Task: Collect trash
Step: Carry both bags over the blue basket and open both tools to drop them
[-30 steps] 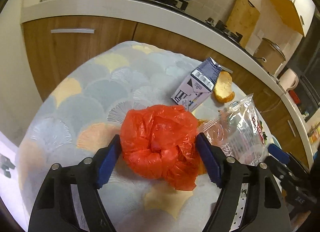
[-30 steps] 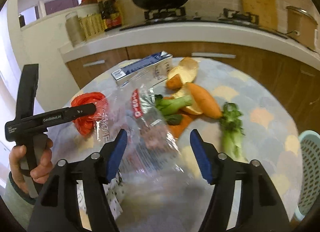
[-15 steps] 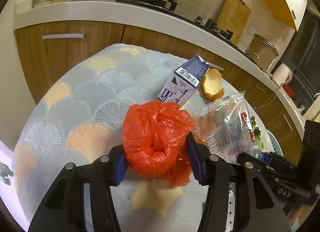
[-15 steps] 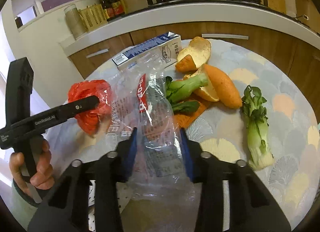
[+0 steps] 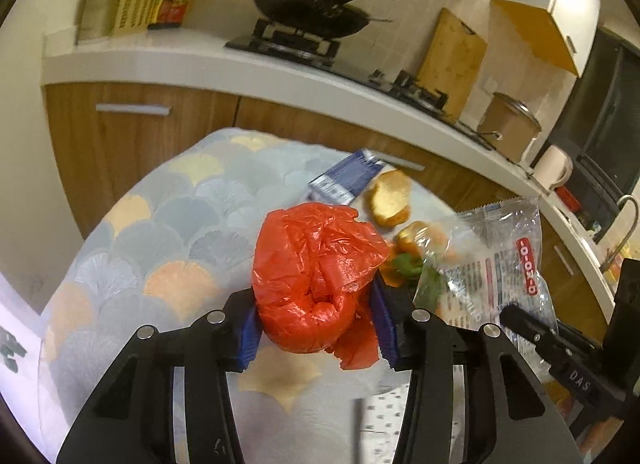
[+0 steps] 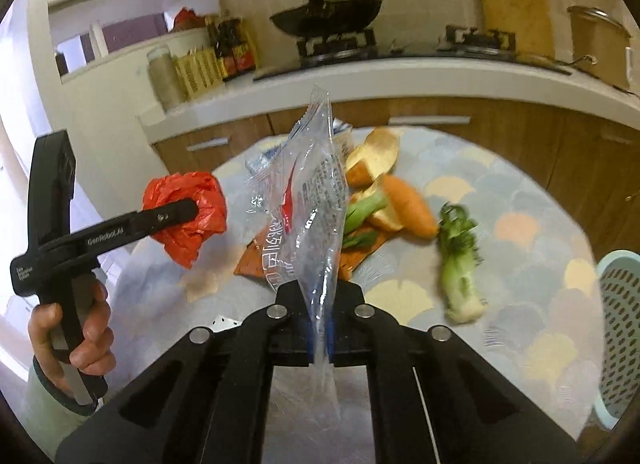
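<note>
My left gripper (image 5: pixel 314 324) is shut on a crumpled red plastic bag (image 5: pixel 316 272) and holds it above the round table (image 5: pixel 160 240); the bag also shows in the right wrist view (image 6: pixel 188 216). My right gripper (image 6: pixel 319 324) is shut on a clear plastic wrapper (image 6: pixel 312 200) with red and black print, which stands up from the jaws; it also shows in the left wrist view (image 5: pixel 496 264). On the table lie a blue and white carton (image 5: pixel 346 180), orange peels (image 6: pixel 400 200) and green vegetable stalks (image 6: pixel 460 256).
A pale blue perforated basket (image 6: pixel 620 328) stands at the table's right edge. A wooden cabinet and white counter (image 5: pixel 280 76) with a wok and stove run behind the table. A spotted paper scrap (image 5: pixel 380 424) lies near the front.
Both grippers closed: the left on the red bag, the right on the clear wrapper. Both items have been lifted off the table, and the wrapper now stands upright.
</note>
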`<state>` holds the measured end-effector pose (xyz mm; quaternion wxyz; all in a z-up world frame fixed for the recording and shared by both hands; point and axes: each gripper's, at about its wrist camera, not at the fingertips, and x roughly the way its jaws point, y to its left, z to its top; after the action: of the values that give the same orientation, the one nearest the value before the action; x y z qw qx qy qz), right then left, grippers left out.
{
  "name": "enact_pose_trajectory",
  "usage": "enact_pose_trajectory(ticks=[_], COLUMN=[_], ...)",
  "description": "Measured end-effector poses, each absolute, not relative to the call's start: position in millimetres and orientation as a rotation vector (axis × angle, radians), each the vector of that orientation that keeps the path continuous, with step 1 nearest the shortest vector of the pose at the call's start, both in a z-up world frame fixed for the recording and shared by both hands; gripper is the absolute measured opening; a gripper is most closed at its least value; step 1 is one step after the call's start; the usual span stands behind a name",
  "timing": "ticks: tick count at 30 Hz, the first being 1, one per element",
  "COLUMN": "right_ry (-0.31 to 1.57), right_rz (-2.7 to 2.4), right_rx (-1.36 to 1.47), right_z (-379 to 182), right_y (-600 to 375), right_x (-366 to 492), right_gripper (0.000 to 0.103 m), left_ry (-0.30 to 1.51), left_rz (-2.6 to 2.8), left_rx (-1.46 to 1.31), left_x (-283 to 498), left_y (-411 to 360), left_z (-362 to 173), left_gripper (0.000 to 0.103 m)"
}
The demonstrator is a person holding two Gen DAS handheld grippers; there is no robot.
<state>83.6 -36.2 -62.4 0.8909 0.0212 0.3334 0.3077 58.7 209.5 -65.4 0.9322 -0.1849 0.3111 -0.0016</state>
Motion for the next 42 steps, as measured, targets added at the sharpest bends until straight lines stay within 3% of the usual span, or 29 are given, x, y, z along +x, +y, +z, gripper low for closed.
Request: enact_pose_trajectory(ticks=[10,22,34,42], right_ry=[0.561,0.479,0.508,0.569], right_rz=[0.528,0.301,0.072,0.009], right_rx=[0.12,0.174,0.286,0.305], right_z=[-21,-13,-56,-90], right_y=[-109,-227,-357,-389], right_x=[70,60,70,82], right_gripper=[0.003,0.003,0.003,0.003], left_ry=[0.564,0.549,0.628,0.692], left_rz=[-0.123,-0.321,-0.506,-0.547], left_rx=[-0.322,-0.209,-0.114,-0.076], left_x=[56,85,136,158], left_y=[148,13,-143,-200], left_z=[-22,6,-23,-51], left_gripper=[0.044,0.044,0.044,0.044])
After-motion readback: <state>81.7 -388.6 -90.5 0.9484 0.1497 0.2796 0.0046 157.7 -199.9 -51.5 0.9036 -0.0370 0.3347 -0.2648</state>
